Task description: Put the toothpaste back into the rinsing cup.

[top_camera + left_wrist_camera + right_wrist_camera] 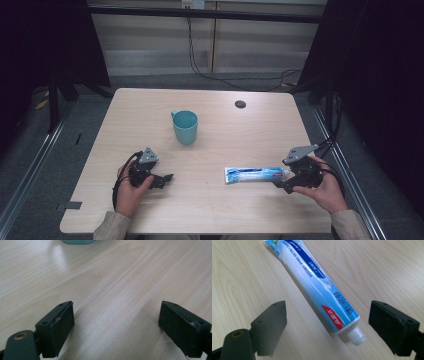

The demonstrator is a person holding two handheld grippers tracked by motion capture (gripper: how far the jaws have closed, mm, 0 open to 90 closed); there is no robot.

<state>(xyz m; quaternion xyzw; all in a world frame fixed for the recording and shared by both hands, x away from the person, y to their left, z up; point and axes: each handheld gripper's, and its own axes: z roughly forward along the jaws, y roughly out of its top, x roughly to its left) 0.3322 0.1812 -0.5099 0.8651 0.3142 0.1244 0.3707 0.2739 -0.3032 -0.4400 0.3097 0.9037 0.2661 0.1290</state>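
pale wood table [210, 200] carries a toothpaste tube [317, 282]; the right gripper [327, 325], jaws wide astride its cap end, should centre before closing. left gripper [116, 322] waits wide, empty.

Tubes: we count one toothpaste tube [256, 174] lying on the table [210, 205].
Cups: we see one teal cup [185, 127].
Grippers: we count two, the left gripper [168, 178] and the right gripper [278, 183].
Tables: one.

Lab-style recording bay: lone wooden table [200, 200], dark curtains [45, 40] at sides, cables [220, 75] trailing on grey floor [30, 165].
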